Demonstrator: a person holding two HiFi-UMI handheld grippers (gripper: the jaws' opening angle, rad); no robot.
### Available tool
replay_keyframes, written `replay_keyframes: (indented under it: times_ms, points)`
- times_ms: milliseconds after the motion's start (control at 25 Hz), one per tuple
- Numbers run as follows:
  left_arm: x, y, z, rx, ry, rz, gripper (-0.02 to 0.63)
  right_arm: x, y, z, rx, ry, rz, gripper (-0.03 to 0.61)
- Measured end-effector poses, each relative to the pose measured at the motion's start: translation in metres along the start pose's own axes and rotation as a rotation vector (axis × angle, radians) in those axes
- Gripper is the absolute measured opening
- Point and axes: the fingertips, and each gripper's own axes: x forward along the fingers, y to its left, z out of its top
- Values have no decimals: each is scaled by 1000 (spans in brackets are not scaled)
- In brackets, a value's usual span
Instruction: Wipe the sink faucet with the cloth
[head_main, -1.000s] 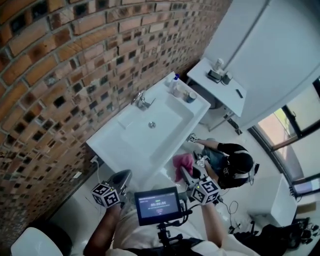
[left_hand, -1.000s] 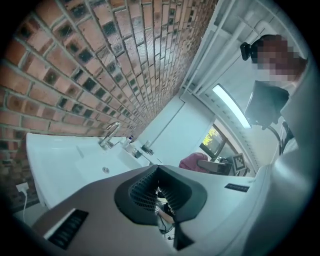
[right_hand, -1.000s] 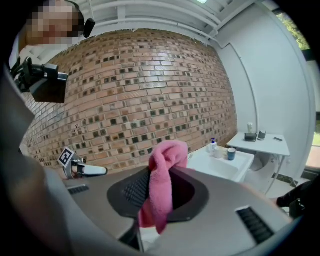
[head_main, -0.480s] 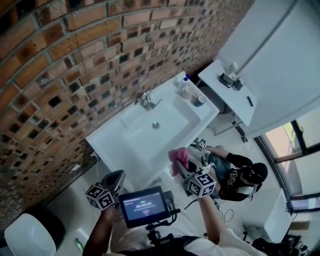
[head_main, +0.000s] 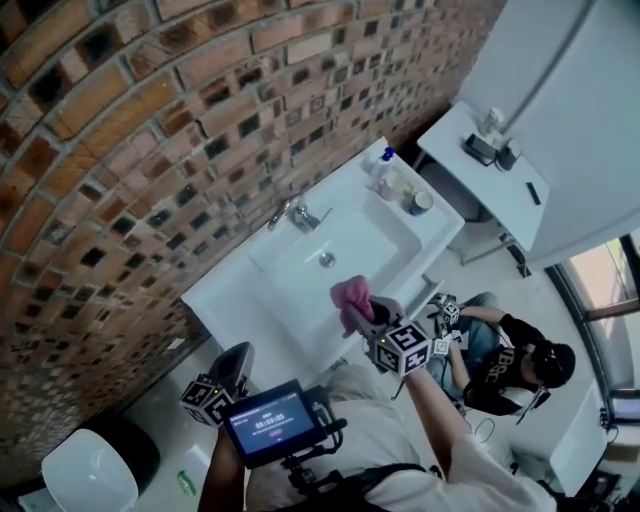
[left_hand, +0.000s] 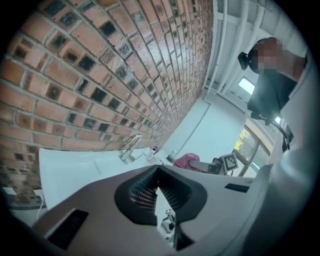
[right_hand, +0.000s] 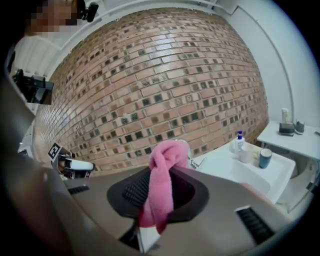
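One right gripper (right_hand: 159, 172) clamps pink cloth (right_hand: 167, 155) (monitor (head_main: 268, 425) digits unreadable).

- Cloth (head_main: 352, 294): pink.
- Sink (head_main: 228, 287): plain white.
- Faucet (head_main: 298, 214): shiny silver.
- Wall (head_main: 150, 130) behind the sink: red-brown and orange bricks, patterned with small dark square insets.
- Bottle (head_main: 384, 161) on the sink's corner: white, with a blue cap.
- Cup (head_main: 420, 203) on the sink: grey-blue.
- Shelf (head_main: 470, 172) beside the sink: white.
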Motion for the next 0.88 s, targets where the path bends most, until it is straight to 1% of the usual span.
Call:
replay_keyframes:
  times_ms: [120,240,400,520,600,680,800,880]
  points:
    - [30,-6,11,10,-3,8,0,19,-26,1,12,12,12,89]
    - [52,-17,9,-1,2,25,0,37,-48,-15,19,60,31,89]
    - [80,-32,16,-5,-5,34,0,64,-81,-22,-9,110,54,89]
    - [88,-33,11,-14,-7,71,0,86,-97,-26,-19,144,85,89]
    - [96,-29,10,-2,-7,86,0,104,-111,-24,-16,147,97,89]
    - [102,-27,9,3,-1,104,0,121,-124,-28,-3,157,102,89]
    - [105,-27,2,-1,21,130,0,149,-145,-43,18,200,97,89]
    - [108,-33,7,1,20,133,0,171,-156,-49,13,231,95,89]
